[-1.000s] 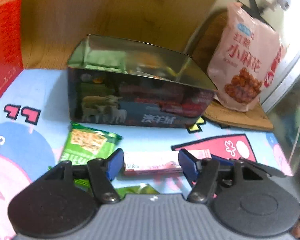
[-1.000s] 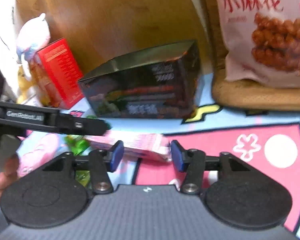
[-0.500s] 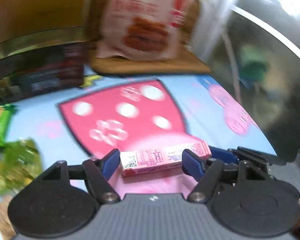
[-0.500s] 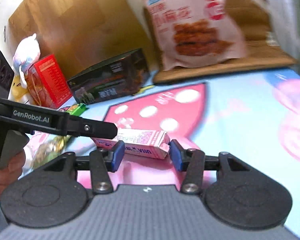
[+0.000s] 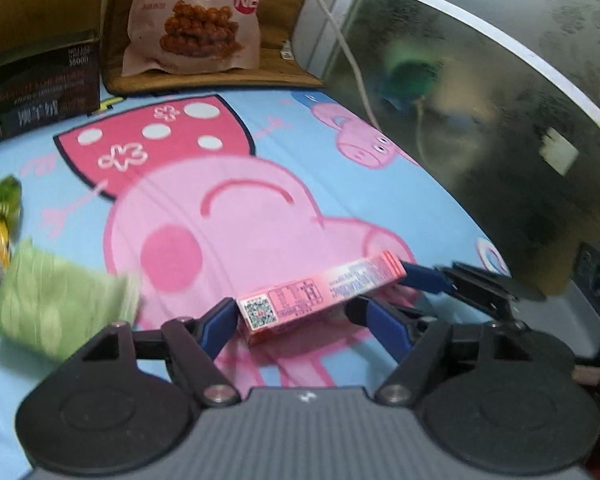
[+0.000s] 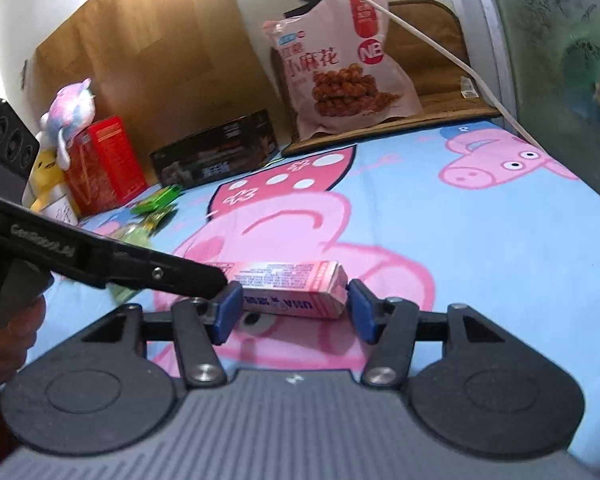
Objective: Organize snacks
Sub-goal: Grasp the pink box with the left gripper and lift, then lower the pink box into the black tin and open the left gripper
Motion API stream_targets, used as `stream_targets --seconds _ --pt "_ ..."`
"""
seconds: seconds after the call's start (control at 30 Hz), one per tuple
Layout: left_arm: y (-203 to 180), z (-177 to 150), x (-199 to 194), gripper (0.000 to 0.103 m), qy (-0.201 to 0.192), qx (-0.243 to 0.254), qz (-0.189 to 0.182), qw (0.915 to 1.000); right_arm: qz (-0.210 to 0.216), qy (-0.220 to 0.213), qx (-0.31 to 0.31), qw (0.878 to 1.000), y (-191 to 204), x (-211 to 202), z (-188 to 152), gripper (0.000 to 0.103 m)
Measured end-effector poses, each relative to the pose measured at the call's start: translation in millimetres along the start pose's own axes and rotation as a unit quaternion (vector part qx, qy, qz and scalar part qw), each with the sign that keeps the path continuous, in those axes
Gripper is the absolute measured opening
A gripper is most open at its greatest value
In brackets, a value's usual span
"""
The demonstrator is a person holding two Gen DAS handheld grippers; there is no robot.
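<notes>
A long pink snack box (image 5: 320, 294) lies on the blue cartoon-pig blanket (image 5: 340, 152), over the pig's pink face. My left gripper (image 5: 292, 308) straddles one end of it. Its jaws are opening, and a gap shows beside the right pad. My right gripper (image 6: 294, 292) straddles the other end of the pink box (image 6: 288, 288). Its jaws are also opening, and the right pad stands just off the carton. The right gripper's blue fingers (image 5: 424, 278) show beyond the box in the left wrist view. The left gripper's black finger (image 6: 172, 274) crosses in from the left in the right wrist view.
A pink bag of fried twists (image 6: 340, 76) leans on a brown cushion (image 6: 440, 108) at the back. A dark box (image 6: 216, 152), a red box (image 6: 104, 164) and a plush toy (image 6: 68, 108) stand at the back left. Green packets (image 5: 60, 312) lie left. A glass panel (image 5: 500, 100) and a white cable (image 6: 440, 48) are on the right.
Both grippers moved the pink box away from the dark box onto the pig's face. Their jaws have widened around it, and the box now rests on the blanket.
</notes>
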State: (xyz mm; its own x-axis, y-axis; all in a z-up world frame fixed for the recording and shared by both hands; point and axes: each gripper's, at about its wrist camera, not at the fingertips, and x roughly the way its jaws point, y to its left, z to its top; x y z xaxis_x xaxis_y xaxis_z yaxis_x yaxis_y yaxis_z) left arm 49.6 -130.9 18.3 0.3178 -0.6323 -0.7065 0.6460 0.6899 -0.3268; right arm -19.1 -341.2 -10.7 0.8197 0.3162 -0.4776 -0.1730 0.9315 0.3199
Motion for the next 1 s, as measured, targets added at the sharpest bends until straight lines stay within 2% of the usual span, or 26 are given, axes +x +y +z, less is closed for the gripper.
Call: stream_targets --seconds 0.17,0.4,0.57,0.67,0.8,1.0 --pt "19.6 -17.6 -23.0 0.073 -0.008 -0.033 -0.017 0.9993 0.021 0.014 -0.028 0.999 20.2 0.2 -5.7 0.063" --pt "57.2 -63.3 -83.5 0.073 -0.04 -0.095 0.002 0.9947 0.091 0.052 -0.116 0.988 76.7 23.3 -10.2 0.063" --pt "92.5 -92.1 -122.9 0.073 -0.087 -0.158 0.03 0.9831 0.164 0.075 -0.122 0.976 113.7 49.6 -6.6 0.066" --pt "114.0 -100.1 -138.5 0.073 -0.114 -0.195 0.037 0.9735 0.194 0.083 -0.14 0.967 136.3 59.1 -6.7 0.074" --pt "132.0 -107.6 -150.2 0.073 -0.135 -0.225 0.013 0.9649 0.203 0.092 -0.16 0.962 150.7 62.0 -4.9 0.076" --pt "133.5 -112.9 -150.9 0.073 -0.138 -0.216 -0.012 0.9665 0.174 0.095 -0.182 0.963 142.0 57.4 -4.2 0.075"
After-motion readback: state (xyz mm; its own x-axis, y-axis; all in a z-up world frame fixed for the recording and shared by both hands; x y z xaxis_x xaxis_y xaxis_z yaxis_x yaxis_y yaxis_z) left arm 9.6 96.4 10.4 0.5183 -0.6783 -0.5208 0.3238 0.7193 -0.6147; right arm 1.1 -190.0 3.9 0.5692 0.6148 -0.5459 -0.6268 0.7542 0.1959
